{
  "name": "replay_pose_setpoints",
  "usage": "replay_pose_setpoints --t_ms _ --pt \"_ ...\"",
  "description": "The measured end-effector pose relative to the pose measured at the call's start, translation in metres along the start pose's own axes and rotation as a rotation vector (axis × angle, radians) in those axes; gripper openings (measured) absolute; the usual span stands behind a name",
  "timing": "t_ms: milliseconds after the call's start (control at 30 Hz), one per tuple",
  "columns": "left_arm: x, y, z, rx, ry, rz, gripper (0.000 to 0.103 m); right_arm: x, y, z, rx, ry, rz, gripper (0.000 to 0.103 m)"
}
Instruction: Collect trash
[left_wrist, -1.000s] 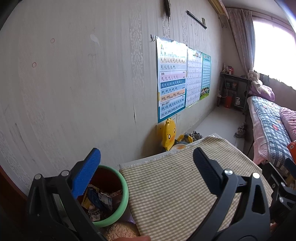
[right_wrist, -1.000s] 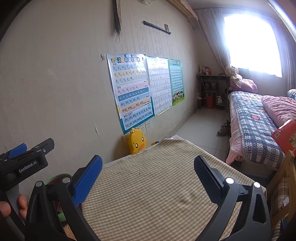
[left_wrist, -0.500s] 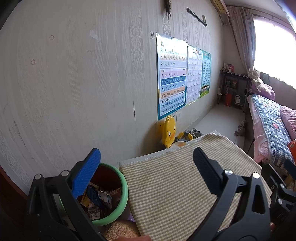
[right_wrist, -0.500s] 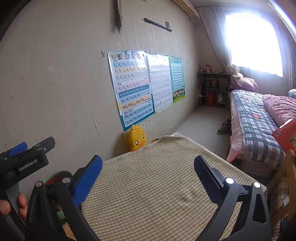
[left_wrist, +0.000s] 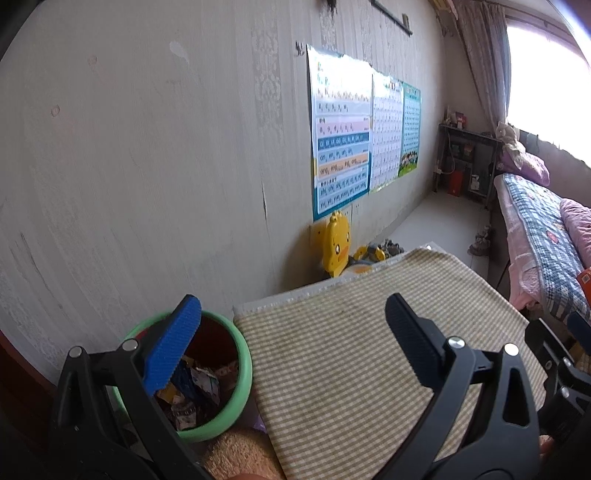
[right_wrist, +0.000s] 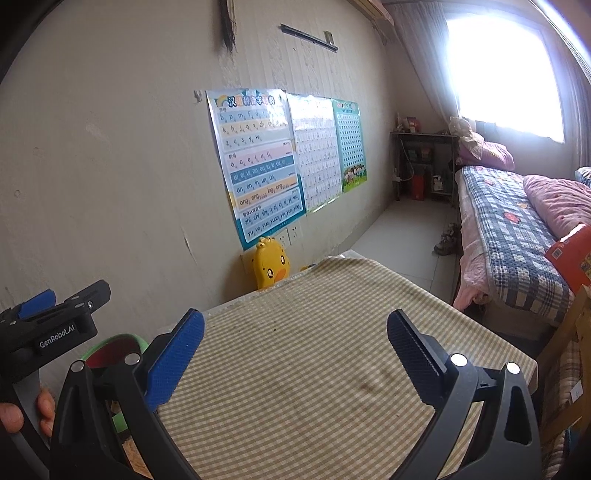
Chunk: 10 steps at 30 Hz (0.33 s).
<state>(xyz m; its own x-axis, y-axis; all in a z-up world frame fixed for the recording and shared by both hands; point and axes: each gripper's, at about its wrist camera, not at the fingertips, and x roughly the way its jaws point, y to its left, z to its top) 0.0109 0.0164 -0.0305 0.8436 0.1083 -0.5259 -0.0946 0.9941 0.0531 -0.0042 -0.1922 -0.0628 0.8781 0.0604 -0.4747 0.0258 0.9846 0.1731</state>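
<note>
A green-rimmed bin (left_wrist: 242, 384) with a dark red inside stands on the floor by the wall, left of the table; crumpled wrappers (left_wrist: 199, 391) fill its bottom. My left gripper (left_wrist: 291, 325) hangs open above the bin and the table's left edge, nothing between its fingers. My right gripper (right_wrist: 295, 332) is open too, held over the checked tablecloth (right_wrist: 314, 369). In the right wrist view the bin's rim (right_wrist: 122, 339) peeks out behind the left gripper's body (right_wrist: 55, 328), which a hand (right_wrist: 14, 417) holds.
The table with the checked cloth (left_wrist: 369, 350) fills the foreground. A yellow duck stool (left_wrist: 336, 245) and toys sit against the wall beneath posters (left_wrist: 341, 133). A bed (right_wrist: 517, 236) runs along the right. A wooden chair (right_wrist: 569, 369) stands at the table's right.
Both views have shifted only slightly; the grippers stay open and nothing was picked up or dropped.
</note>
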Motion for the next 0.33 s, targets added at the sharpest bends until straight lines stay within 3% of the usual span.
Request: replay_pose_setpoints --t_ms 200,333 --pt "0.018 -0.006 -0.008 0.021 0.055 -0.025 0.098 0.034 -0.021 -0.017 0.024 0.084 -0.026 0.095" --pt "0.033 -0.003 -0.017 0.021 0.101 -0.037 0.098 0.091 -0.068 -0.044 0.016 0.221 -0.176 0.095"
